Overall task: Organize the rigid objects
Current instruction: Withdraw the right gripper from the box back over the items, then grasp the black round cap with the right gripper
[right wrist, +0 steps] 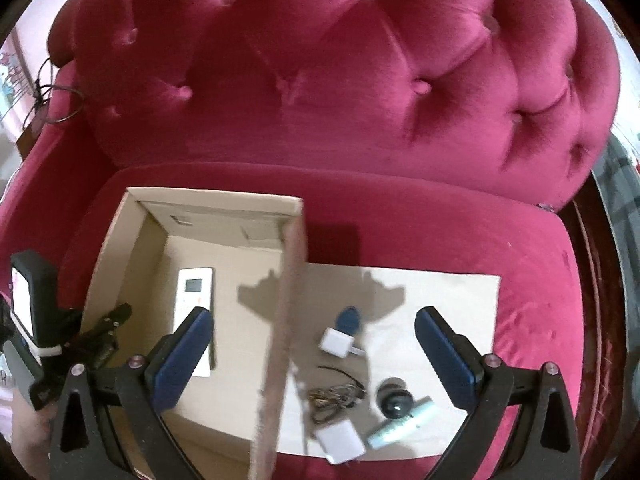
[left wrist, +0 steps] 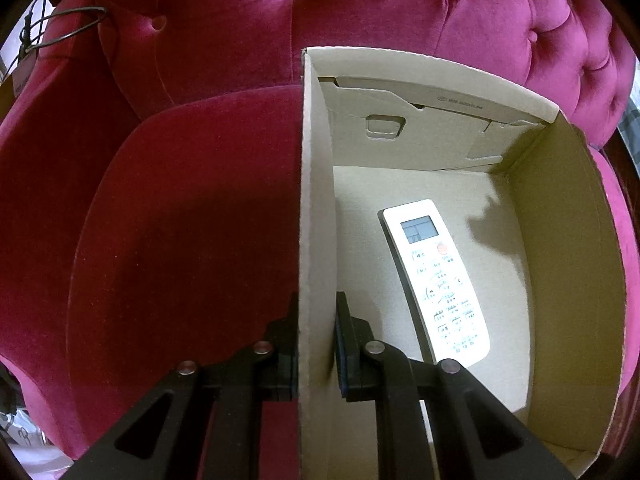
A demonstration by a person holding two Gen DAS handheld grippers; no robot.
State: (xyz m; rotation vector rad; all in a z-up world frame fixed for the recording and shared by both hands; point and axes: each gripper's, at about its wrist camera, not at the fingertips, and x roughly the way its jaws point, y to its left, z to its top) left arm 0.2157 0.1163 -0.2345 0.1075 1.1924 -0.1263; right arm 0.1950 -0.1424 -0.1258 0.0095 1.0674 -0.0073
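An open cardboard box (left wrist: pixel 568 240) sits on a red velvet sofa seat. Inside it a white remote control (left wrist: pixel 436 280) lies flat, screen up. My left gripper (left wrist: pixel 318 320) is shut on the box's left wall (left wrist: pixel 316 200), one pad on each side. In the right wrist view my right gripper (right wrist: pixel 314 332) is open wide above the box's right wall (right wrist: pixel 288 320) and holds nothing. The remote control (right wrist: pixel 194 300) shows by its left finger. My left gripper (right wrist: pixel 106 326) shows at the box's far side.
A flat cardboard sheet (right wrist: pixel 448 296) lies right of the box. On it are a white charger cube (right wrist: pixel 335 342), a blue oval piece (right wrist: pixel 349 320), a tangled dark cable (right wrist: pixel 334 398), a black round object (right wrist: pixel 396 400), a white adapter (right wrist: pixel 340 440) and a pale tube (right wrist: pixel 400 426). The tufted backrest (right wrist: pixel 360 80) rises behind.
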